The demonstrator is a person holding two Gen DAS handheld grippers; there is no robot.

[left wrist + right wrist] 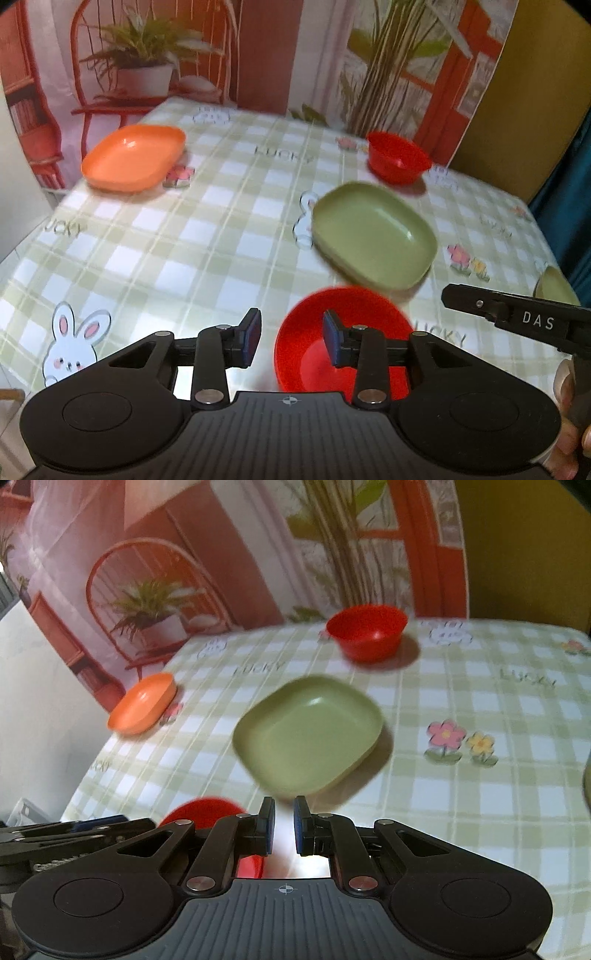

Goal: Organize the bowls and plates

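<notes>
Item: near red bowl (343, 339), on the table's front part, right under my left gripper (293, 341). One pad sits over the bowl's hollow, the other outside its rim toward the left; the jaws are part spread and I see neither pad pressing the rim. Nothing pinched.

Item: my right gripper (284, 829), jaws nearly pressed together, empty, pointing at the near edge of the green plate (308, 736).

Step in hand, as I judge it: bowl let go, or about to be taken by the rim. Either way I should lift the left straight up so the inner pad does not drag the wall and tip the bowl.

Item: far red bowl (399, 157), near the table's back edge, the likely partner for stacking.

Item: orange plate (135, 157), far left, close to the cloth's edge, well apart from the rest.

Item: pale green piece (554, 290) at the right edge, half hidden.

Room: checked tablecloth (184, 236) lies bare between the orange plate and the green one. The right gripper stands just beside the near bowl, so the two tools crowd here.
</notes>
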